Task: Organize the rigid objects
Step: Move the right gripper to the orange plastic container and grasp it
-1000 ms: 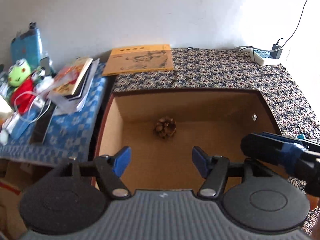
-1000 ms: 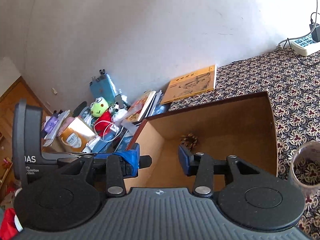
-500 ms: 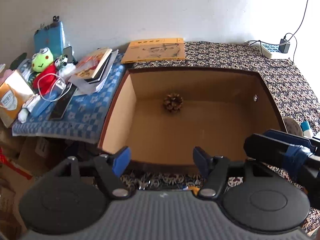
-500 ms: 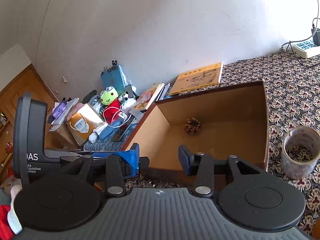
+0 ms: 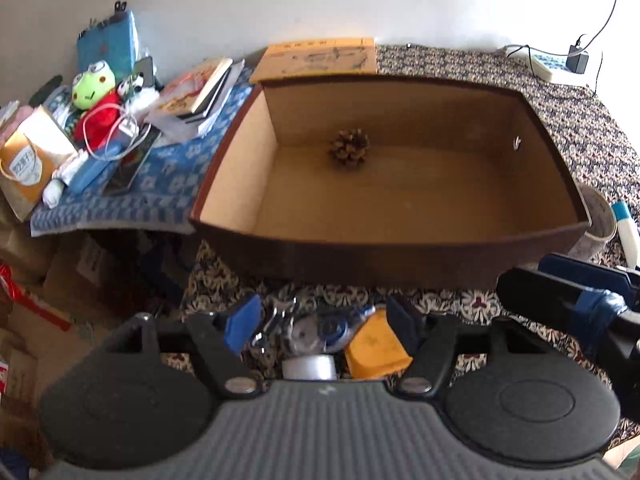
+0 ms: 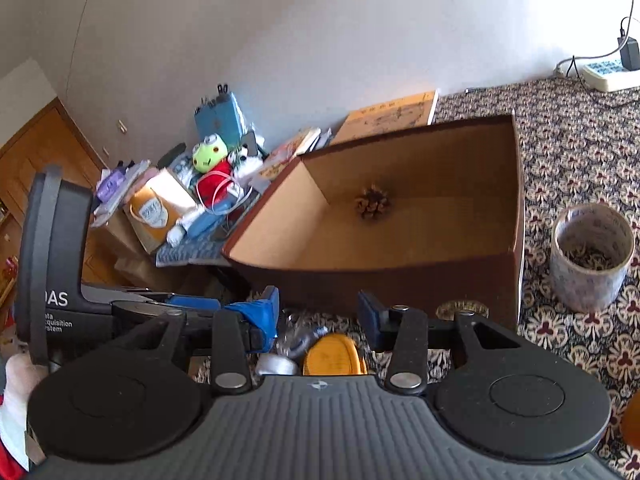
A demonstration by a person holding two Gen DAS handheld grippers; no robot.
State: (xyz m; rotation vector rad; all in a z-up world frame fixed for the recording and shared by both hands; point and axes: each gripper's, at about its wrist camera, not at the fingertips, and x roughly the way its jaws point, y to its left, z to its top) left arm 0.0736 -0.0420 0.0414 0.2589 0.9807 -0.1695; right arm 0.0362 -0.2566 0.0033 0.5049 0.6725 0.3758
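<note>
Hovering low over the patterned cloth, the left gripper is seen with jaws spread and nothing pinched, above a small heap: a clear correction-tape dispenser, a flat orange plastic case and a white roll. The right gripper is likewise held apart and empty over the same heap. Just beyond, the open brown cardboard box is found, with one brown pine cone against its far wall. Right of the box, a printed tape roll is stood upright.
</note>
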